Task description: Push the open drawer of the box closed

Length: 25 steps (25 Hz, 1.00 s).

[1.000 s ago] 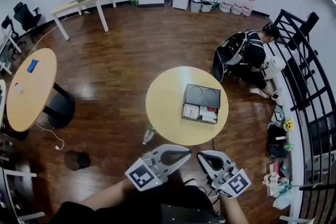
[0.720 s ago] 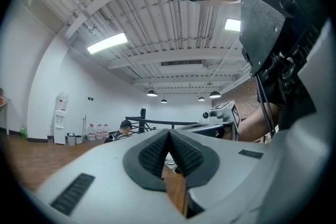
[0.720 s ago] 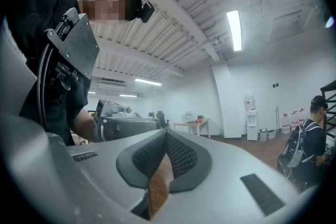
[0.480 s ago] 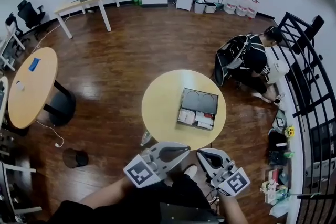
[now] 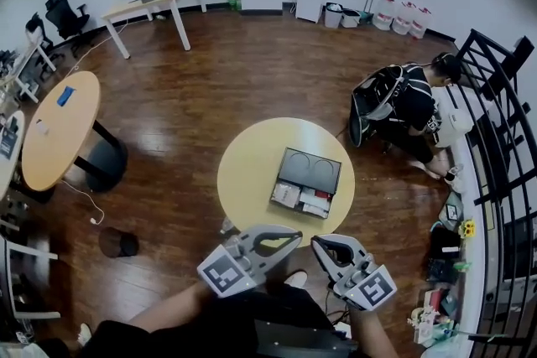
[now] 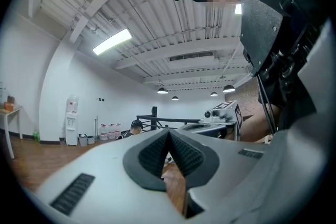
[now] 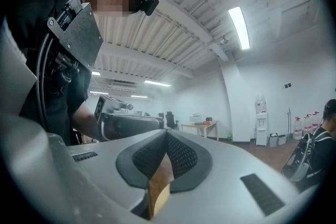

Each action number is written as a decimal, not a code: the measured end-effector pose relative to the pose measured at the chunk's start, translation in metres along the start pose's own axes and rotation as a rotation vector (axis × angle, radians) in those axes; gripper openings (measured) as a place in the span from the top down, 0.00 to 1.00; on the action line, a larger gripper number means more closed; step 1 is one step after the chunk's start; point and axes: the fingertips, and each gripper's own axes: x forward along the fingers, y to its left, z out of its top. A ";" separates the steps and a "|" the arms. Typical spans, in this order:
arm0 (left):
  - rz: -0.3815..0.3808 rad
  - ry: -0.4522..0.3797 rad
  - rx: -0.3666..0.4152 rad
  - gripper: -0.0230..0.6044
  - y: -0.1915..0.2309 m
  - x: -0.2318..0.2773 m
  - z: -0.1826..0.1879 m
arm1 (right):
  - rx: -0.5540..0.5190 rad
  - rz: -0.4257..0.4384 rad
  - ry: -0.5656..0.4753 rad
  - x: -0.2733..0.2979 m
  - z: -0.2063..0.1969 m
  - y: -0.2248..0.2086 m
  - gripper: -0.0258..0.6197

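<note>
A dark box [image 5: 310, 170] lies on the round yellow table [image 5: 247, 180] in the head view. Its drawer [image 5: 299, 199] stands pulled out toward me, with small items inside. Both grippers hang just short of the table's near edge, apart from the box. My left gripper [image 5: 294, 236] points toward the table, and in the left gripper view [image 6: 169, 136] its pads meet with nothing between them. My right gripper [image 5: 317, 243] is beside it; in the right gripper view [image 7: 167, 139] its jaws are closed and empty too.
A person [image 5: 403, 109] crouches on the wooden floor to the right of the table, next to a black railing [image 5: 495, 138]. A bottle [image 5: 225, 225] stands on the floor at the table's near left. Another round table [image 5: 59, 130] is at the left.
The table and box have slid lower and nearer in the head view as I moved toward them. Both grippers came along, still shut.
</note>
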 end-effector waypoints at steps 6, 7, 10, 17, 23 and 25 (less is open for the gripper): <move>0.036 0.016 0.016 0.91 -0.011 0.048 -0.002 | 0.027 0.076 0.005 -0.032 -0.003 -0.028 0.96; 0.042 0.018 0.017 0.91 -0.012 0.053 -0.003 | 0.031 0.082 0.009 -0.035 -0.004 -0.032 0.96; 0.061 0.024 0.011 0.91 -0.007 0.068 -0.005 | 0.038 0.090 0.018 -0.040 -0.007 -0.048 0.96; 0.042 0.023 0.018 0.91 0.030 0.088 -0.011 | 0.053 0.072 0.031 -0.021 -0.014 -0.085 0.96; -0.019 0.015 0.009 0.91 0.088 0.088 -0.007 | 0.050 0.012 0.050 0.027 -0.011 -0.116 0.96; -0.041 0.014 0.008 0.91 0.112 0.083 -0.010 | 0.048 -0.016 0.052 0.050 -0.013 -0.126 0.96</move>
